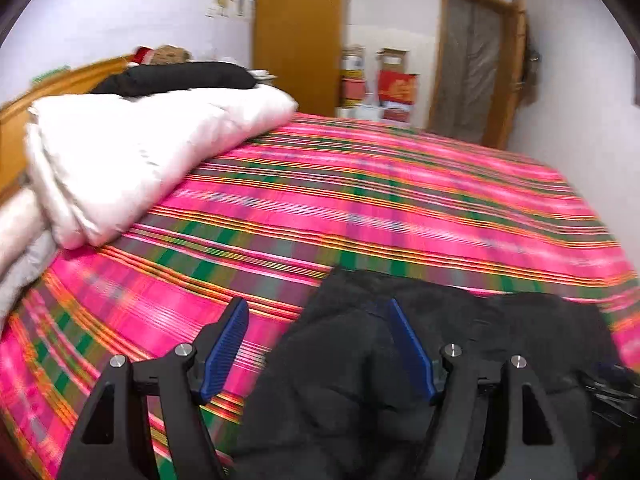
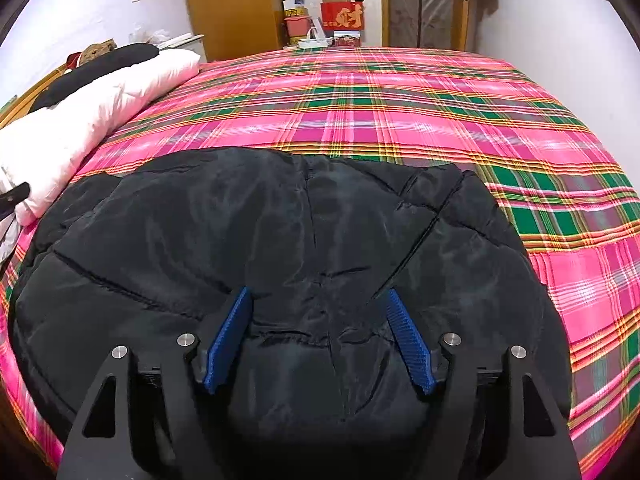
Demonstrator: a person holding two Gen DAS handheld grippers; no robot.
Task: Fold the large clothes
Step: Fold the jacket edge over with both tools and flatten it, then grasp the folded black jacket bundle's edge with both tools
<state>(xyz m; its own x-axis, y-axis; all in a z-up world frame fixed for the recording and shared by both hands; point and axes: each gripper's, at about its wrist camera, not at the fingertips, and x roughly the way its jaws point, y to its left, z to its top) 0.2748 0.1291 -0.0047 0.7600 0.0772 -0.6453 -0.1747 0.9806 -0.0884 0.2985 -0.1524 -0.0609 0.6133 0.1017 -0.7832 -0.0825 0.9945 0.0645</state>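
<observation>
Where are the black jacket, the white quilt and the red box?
Jacket (image 2: 304, 232): right wrist view, middle of its shiny back.
Quilt (image 1: 132, 152): left wrist view, top of the folded pile.
Red box (image 2: 343, 17): right wrist view, its front face.

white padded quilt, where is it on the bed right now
The white padded quilt lies folded along the left side of the pink plaid bedsheet in both views, under a black garment, beside the wooden headboard.

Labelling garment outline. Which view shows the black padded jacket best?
Right wrist. The black padded jacket fills the frame, sharp, quilting seams and far edge visible on the plaid sheet. Left wrist shows only a blurred part of it at bottom right.
</observation>
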